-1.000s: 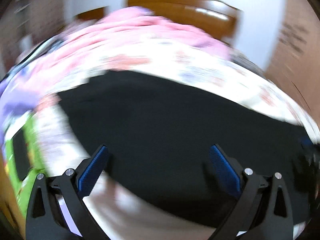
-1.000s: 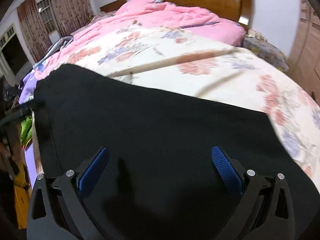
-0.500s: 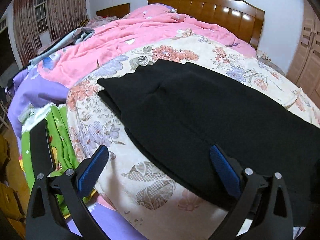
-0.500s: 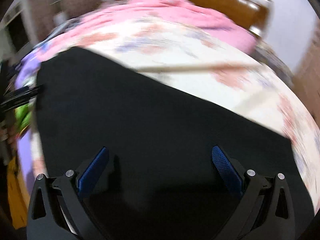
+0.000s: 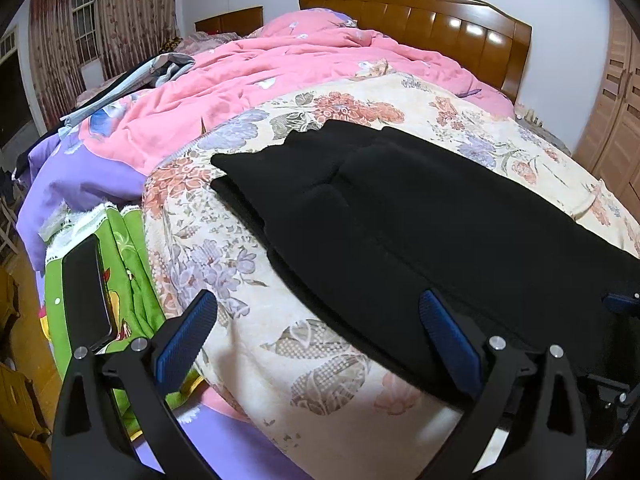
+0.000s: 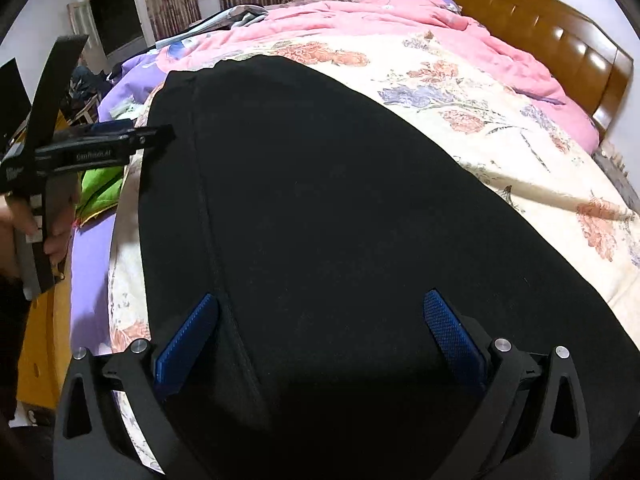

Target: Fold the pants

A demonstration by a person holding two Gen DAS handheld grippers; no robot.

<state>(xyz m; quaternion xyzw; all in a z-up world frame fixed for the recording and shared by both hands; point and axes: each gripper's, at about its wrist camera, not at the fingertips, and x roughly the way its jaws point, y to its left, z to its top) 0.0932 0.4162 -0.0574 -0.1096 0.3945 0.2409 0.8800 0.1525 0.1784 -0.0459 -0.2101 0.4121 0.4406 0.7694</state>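
Observation:
Black pants [image 5: 420, 208] lie flat on a floral bedspread [image 5: 256, 248], folded lengthwise with one layer over the other; they fill the right wrist view [image 6: 340, 220]. My left gripper [image 5: 320, 332] is open and empty, above the pants' near left edge. My right gripper [image 6: 320, 332] is open and empty, low over the pants. The left gripper also shows at the left of the right wrist view [image 6: 92, 148], held in a hand, beside the pants' far left edge.
A pink quilt [image 5: 260, 72] is heaped behind the pants. A purple sheet [image 5: 76, 176] and a green printed cloth [image 5: 128, 280] lie at the bed's left edge. A wooden headboard [image 5: 420, 12] stands at the back, a wardrobe [image 5: 616, 120] at the right.
My left gripper has drawn back and to the left, off the pants toward the bed's edge. My right gripper has swung over the pants and the view has turned left. Both stay open.

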